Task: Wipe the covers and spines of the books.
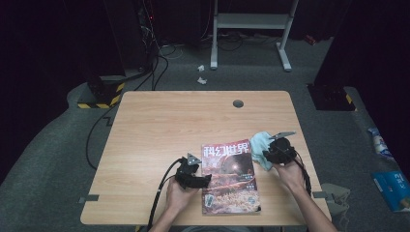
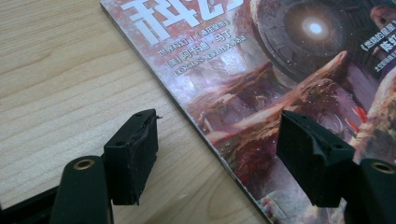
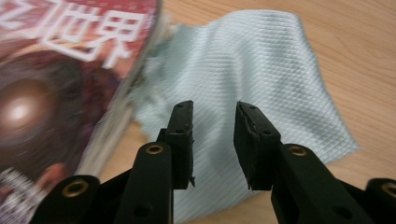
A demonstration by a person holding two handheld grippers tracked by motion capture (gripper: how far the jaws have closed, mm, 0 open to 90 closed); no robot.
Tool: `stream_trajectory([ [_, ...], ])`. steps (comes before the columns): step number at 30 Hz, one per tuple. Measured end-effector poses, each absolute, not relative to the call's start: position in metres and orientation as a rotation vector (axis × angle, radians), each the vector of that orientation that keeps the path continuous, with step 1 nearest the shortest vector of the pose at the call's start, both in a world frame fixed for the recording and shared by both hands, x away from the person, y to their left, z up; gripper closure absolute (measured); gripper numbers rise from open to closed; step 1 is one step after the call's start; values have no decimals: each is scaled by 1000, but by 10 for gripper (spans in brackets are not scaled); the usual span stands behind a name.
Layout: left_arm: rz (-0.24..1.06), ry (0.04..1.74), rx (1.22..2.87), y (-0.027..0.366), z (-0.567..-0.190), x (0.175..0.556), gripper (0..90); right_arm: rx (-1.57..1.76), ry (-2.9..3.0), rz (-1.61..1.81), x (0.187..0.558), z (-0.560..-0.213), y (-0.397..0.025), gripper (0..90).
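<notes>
Flat, glossy magazine; pale-blue waffle-textured cloth beside.

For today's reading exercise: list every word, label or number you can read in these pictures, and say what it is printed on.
"科幻世界": large white title on the magazine cover.
"LOCUS": small white line under the title, in the left gripper view; the rest of that line is too small to read.
Other small cover print is too blurred to read.
The cloth carries no text.

My bench is pale wood with a round grey cable hole near its far edge. Beyond the bench, a white metal stand rests on grey carpet. Left of the bench, black cables trail into darkness.
</notes>
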State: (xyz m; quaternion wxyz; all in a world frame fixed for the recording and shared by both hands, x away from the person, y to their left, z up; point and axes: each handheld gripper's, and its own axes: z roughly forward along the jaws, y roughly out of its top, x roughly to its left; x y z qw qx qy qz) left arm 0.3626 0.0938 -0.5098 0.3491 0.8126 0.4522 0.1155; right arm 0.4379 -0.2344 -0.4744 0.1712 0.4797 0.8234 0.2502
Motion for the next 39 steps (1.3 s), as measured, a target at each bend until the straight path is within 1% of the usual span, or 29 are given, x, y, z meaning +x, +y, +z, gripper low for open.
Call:
stream_trajectory([
  [5, 287, 1173, 2110, 92, -511, 358, 294, 1328, 2412, 833, 408, -472, -231, 627],
  [9, 282, 1162, 2128, 90, -511, 353, 294, 1293, 2497, 886, 387, -480, -220, 585],
  [12, 276, 1161, 2128, 88, -512, 350, 292, 1263, 2519, 880, 379, -487, -211, 562],
  [17, 285, 1153, 2127, 87, -513, 347, 299, 1314, 2537, 866, 375, -497, -204, 521],
  [20, 296, 1127, 2136, 86, -513, 345, 337, 1315, 2541, 884, 372, -500, -201, 515],
  [27, 291, 1114, 2138, 83, -513, 347, 366, 1310, 2530, 846, 370, -499, -195, 522],
  [39, 315, 1147, 2125, 93, -513, 357, 367, 1282, 2533, 829, 378, -499, -179, 526],
])
